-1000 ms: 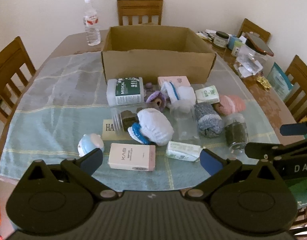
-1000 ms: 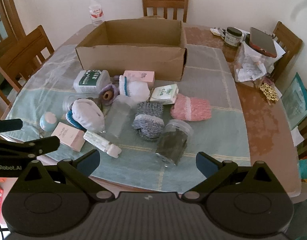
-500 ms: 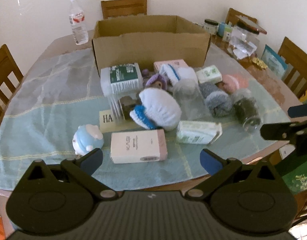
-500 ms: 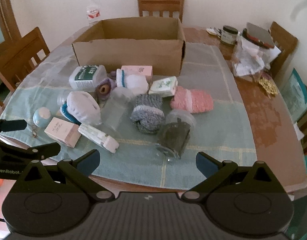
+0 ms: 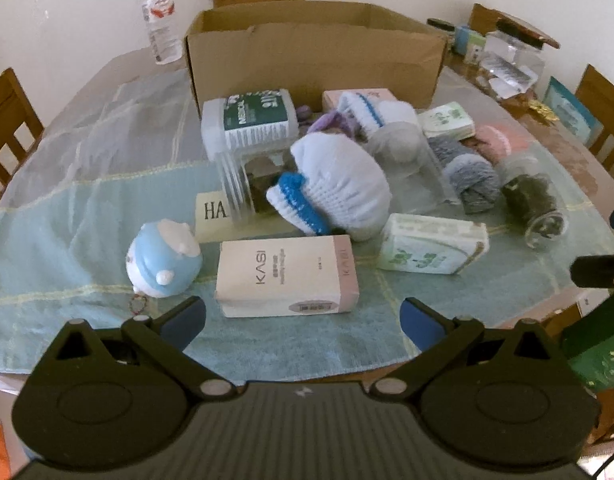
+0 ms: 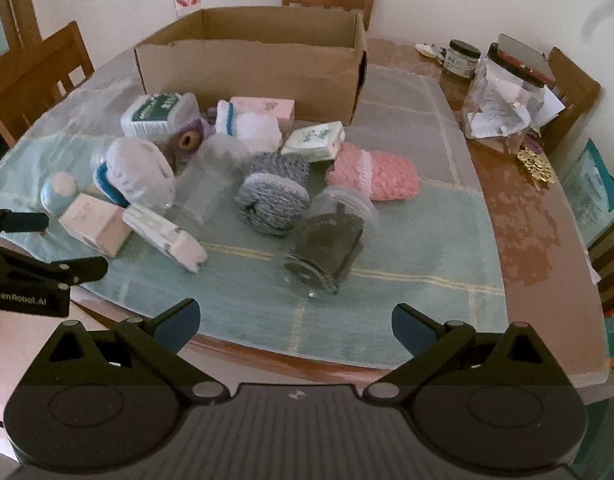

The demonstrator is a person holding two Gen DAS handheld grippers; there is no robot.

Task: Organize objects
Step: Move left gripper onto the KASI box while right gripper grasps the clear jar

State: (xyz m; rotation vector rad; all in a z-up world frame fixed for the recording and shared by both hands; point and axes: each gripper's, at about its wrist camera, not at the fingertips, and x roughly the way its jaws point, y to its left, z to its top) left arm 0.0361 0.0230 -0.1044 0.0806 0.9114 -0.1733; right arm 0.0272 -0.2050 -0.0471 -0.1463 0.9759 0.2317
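A cluttered dining table (image 6: 539, 240) covered by a pale green cloth (image 5: 67, 240) is shown from both wrist cameras. The left gripper (image 5: 303, 318) is held low over the near cloth edge with its fingers spread wide and nothing between them; the pink-and-white KASI box (image 5: 285, 276) is seen just beyond the gap. The right gripper (image 6: 295, 326) is likewise presented with fingers spread and empty, above the near table edge, with a toppled clear jar of dark contents (image 6: 327, 248) lying on its side ahead of it.

The loose items are gathered in a heap in front of an open cardboard box (image 5: 315, 56), which stands upright at the far side of the cloth. Within the heap are found a white knitted hat with blue trim (image 5: 335, 188), a grey knitted roll (image 6: 273, 196), a pink knitted piece (image 6: 373, 174), a green-labelled white tub (image 5: 253, 122), a tissue pack (image 5: 431, 250) and a round blue-and-white figurine (image 5: 163, 258). The figurine lies just left of the KASI box. A water bottle (image 5: 161, 16) stands behind the cardboard box at its left corner.
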